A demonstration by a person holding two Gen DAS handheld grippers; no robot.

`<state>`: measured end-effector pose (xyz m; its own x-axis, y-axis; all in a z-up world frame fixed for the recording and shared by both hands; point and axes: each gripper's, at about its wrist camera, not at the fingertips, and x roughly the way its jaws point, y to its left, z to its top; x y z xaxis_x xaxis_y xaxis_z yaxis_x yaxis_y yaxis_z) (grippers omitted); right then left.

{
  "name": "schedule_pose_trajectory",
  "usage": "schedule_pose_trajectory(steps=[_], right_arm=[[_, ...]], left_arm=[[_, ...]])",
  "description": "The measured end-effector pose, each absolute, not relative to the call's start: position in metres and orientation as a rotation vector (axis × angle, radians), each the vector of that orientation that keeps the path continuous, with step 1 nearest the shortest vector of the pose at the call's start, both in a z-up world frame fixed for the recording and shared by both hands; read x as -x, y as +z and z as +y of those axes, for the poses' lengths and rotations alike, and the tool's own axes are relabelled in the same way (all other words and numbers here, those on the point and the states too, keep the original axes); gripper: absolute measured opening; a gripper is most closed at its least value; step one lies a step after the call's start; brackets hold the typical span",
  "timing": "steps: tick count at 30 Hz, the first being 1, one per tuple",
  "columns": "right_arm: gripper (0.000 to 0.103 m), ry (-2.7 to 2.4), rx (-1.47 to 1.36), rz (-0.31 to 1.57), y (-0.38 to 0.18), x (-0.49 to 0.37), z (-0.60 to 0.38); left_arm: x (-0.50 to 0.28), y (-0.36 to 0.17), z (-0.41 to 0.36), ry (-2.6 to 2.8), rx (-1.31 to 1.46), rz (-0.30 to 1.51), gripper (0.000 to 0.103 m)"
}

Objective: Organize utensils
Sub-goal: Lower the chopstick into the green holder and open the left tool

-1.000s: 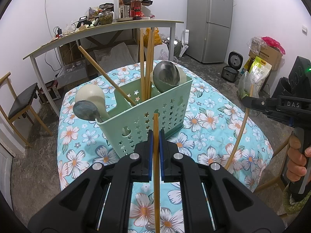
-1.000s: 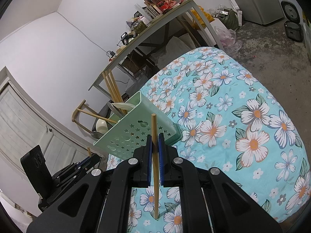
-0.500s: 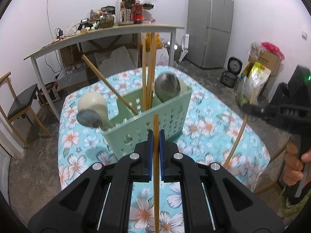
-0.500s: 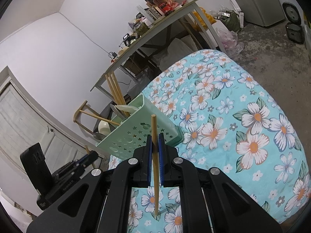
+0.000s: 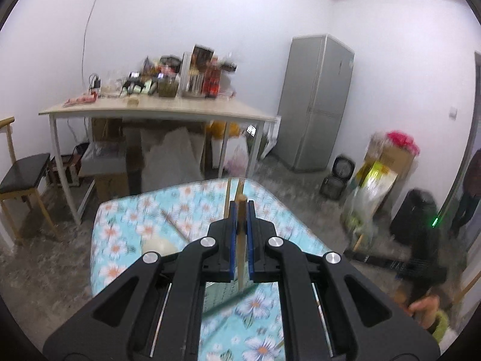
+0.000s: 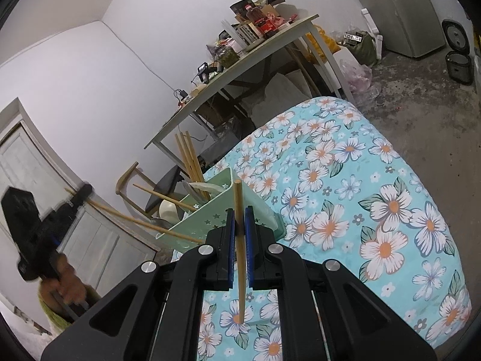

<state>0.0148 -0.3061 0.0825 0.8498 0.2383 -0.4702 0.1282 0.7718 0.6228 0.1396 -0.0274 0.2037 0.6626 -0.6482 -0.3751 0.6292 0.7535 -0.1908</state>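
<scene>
My left gripper [image 5: 240, 234] is shut on a wooden chopstick [image 5: 241, 240], held high and tilted over the flowered table [image 5: 126, 231]. In the right wrist view that chopstick [image 6: 144, 221] slants from the left gripper [image 6: 79, 194] down to the rim of the green star-holed basket [image 6: 207, 225]. The basket holds several chopsticks [image 6: 189, 159], a white spoon [image 6: 168, 209] and metal spoons. My right gripper [image 6: 239, 234] is shut on another wooden chopstick [image 6: 239, 240], just right of and in front of the basket. In the left wrist view the basket is hidden behind my fingers; a white spoon [image 5: 159, 245] and chopstick tips [image 5: 228, 195] show.
A cluttered white desk [image 5: 156, 111] stands behind the table, with a dark-seated chair [image 5: 21, 177] at left. A grey fridge [image 5: 315, 102], a rice cooker [image 5: 336, 177] and bags [image 5: 381, 174] stand at the right. The flowered cloth [image 6: 360, 195] spreads right of the basket.
My left gripper has risen and tipped upward with its chopstick, so the basket dropped out of its view; the picture is blurred. My right gripper moved a little closer to the basket.
</scene>
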Motion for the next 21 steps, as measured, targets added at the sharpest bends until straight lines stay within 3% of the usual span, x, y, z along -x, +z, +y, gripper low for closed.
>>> schedule_pose_trajectory(steps=[12, 21], right_arm=[[0.007, 0.055, -0.702, 0.574, 0.079, -0.016, -0.306], [0.007, 0.048, -0.712, 0.584, 0.074, -0.018, -0.309]], left_arm=[[-0.164, 0.249, -0.021, -0.686, 0.109, 0.302, 0.005], [-0.194, 0.241, -0.035, -0.663, 0.138, 0.308, 0.005]])
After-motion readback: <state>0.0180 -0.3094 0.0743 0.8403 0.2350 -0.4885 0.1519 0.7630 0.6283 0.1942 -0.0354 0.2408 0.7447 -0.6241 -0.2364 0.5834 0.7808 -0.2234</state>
